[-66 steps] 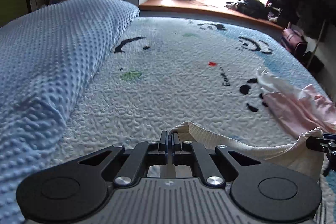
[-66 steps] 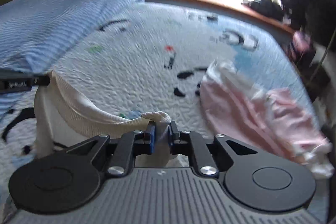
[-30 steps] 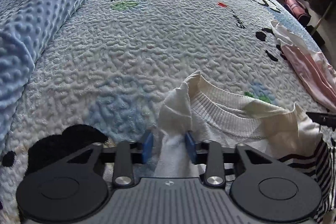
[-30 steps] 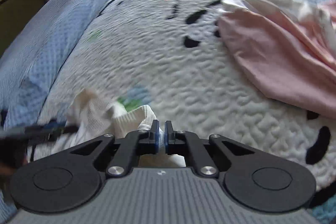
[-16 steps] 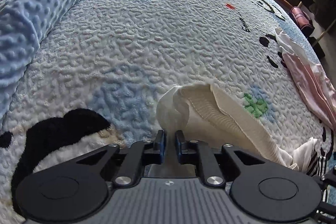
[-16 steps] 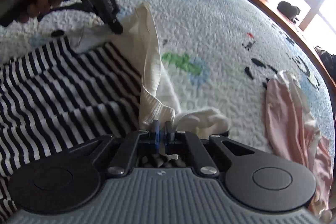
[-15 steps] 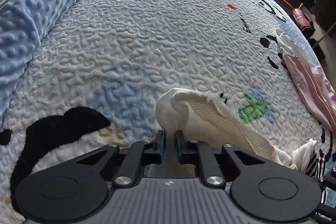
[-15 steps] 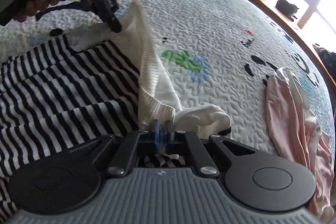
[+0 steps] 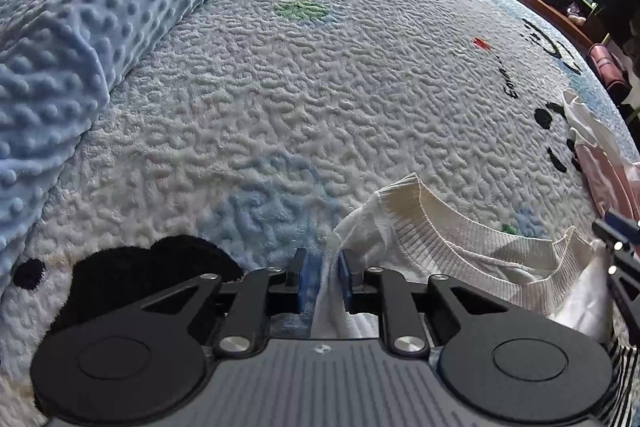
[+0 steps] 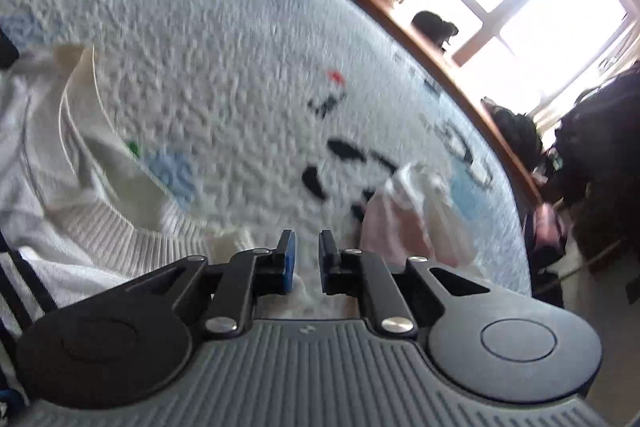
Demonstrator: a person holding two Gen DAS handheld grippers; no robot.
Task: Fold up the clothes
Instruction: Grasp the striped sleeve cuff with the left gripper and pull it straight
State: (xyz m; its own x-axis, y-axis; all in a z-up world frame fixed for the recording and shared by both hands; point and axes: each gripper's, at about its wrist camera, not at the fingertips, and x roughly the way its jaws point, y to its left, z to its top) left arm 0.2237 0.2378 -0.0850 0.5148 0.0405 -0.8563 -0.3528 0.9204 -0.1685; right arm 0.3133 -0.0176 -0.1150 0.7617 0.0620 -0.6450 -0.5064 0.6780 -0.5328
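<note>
A white shirt with black stripes lies on the patterned bedspread [image 9: 360, 87], its ribbed collar [image 9: 460, 239] standing up. My left gripper [image 9: 325, 273] is at the shirt's left shoulder. Its jaws are opening, and a fold of white cloth hangs loosely between the blue pads. In the blurred right wrist view the collar [image 10: 132, 235] lies to the left of my right gripper [image 10: 306, 259]. Those jaws are opening too, with nothing pinched between them, only white cloth beneath. The right gripper's fingers [image 9: 618, 227] show at the right edge of the left wrist view.
A pink and white garment [image 10: 400, 223] is heaped on the bed's right side. A rolled blue dotted blanket [image 9: 100, 7] runs along the left. Behind the bed is a wooden window sill [image 10: 472, 107] with a cat [image 10: 434, 25], and dark clothes [image 10: 592, 131] hang at the right.
The left jaws, pinched on the shoulder fold half a second ago, have spread. The right jaws let go of the collar end, and that gripper rolled and swung towards the window.
</note>
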